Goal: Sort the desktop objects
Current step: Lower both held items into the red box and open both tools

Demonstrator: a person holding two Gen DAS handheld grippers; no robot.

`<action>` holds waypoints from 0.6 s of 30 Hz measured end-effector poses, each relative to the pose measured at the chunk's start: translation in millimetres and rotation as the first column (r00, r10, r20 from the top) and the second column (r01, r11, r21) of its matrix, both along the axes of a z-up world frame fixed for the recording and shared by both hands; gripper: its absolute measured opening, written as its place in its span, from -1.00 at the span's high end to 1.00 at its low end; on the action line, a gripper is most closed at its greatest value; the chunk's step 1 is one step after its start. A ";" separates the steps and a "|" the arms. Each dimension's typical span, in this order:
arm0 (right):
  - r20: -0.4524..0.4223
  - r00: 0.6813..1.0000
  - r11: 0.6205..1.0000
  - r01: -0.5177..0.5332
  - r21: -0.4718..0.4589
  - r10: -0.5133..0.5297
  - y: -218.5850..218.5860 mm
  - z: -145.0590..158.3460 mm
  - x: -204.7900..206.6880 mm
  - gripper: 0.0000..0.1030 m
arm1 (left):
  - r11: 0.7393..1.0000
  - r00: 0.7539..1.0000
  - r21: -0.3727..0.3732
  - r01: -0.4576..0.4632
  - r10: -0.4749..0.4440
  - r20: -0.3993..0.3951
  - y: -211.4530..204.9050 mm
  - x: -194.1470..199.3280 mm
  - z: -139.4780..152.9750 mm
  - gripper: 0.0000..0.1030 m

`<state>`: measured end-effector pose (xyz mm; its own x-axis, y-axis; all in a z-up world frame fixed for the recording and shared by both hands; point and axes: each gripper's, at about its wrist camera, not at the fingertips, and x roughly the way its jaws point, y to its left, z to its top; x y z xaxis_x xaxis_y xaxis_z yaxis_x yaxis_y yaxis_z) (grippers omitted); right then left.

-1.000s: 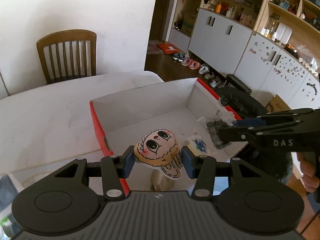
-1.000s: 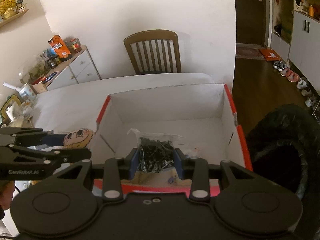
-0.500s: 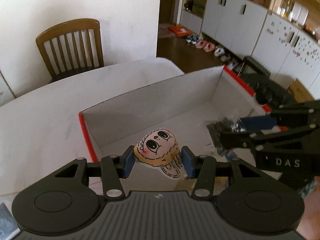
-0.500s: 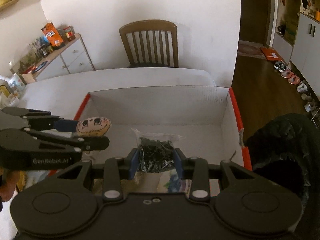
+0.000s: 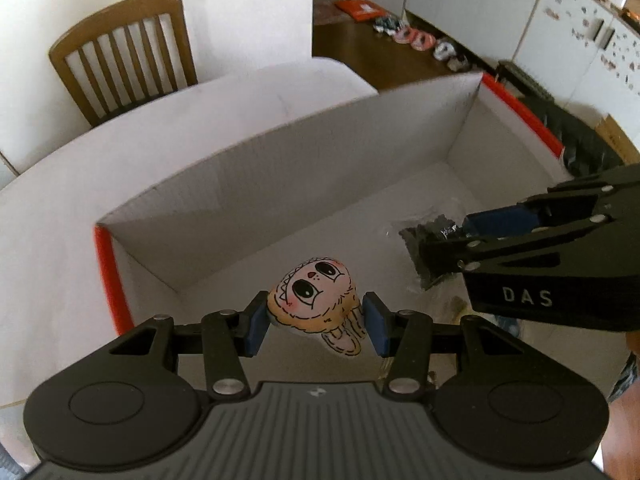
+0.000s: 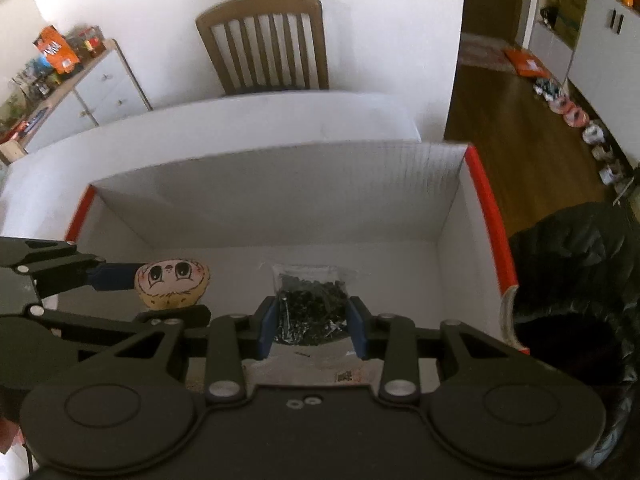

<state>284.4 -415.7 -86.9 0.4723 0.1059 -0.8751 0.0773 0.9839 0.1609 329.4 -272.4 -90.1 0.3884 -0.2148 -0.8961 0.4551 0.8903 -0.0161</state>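
A big white box with red edges stands on the white table. My left gripper is shut on a cartoon doll-face toy with big eyes and hangs inside the box near its left wall. The same toy shows at the left in the right wrist view. My right gripper is shut on a clear bag of small black pieces, held over the box floor. That bag appears at the right in the left wrist view.
A wooden chair stands beyond the table. A black bag sits right of the box. Some small packets lie on the box floor below the grippers. A cabinet with clutter is at the far left.
Both grippers have sunk forward into the box, each still holding its item. The box now fills more of both views, and the left gripper has come over its floor.
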 end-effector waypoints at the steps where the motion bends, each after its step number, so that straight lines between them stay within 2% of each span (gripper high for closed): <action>1: -0.015 1.000 1.000 0.002 -0.003 -0.002 -0.2 -3.3 1.5 0.30 | 1.000 1.000 0.004 0.004 -0.004 -0.010 -0.8 0.6 -2.1 0.05; 9: -0.086 0.996 1.000 0.007 -0.030 -0.009 1.8 -21.2 4.9 0.30 | 1.000 0.997 0.019 0.024 -0.023 -0.073 -4.4 1.2 -15.1 0.04; 18: -0.072 0.997 0.999 0.010 -0.042 -0.013 2.4 -16.5 4.8 0.20 | 0.999 0.997 0.026 0.027 -0.025 -0.068 -3.1 -3.7 -14.7 0.01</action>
<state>289.3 -413.3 -103.3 0.4089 0.0638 -0.9103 0.0984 0.9887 0.1135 325.7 -275.5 -104.8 0.3211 -0.1991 -0.9259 0.4770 0.8786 -0.0235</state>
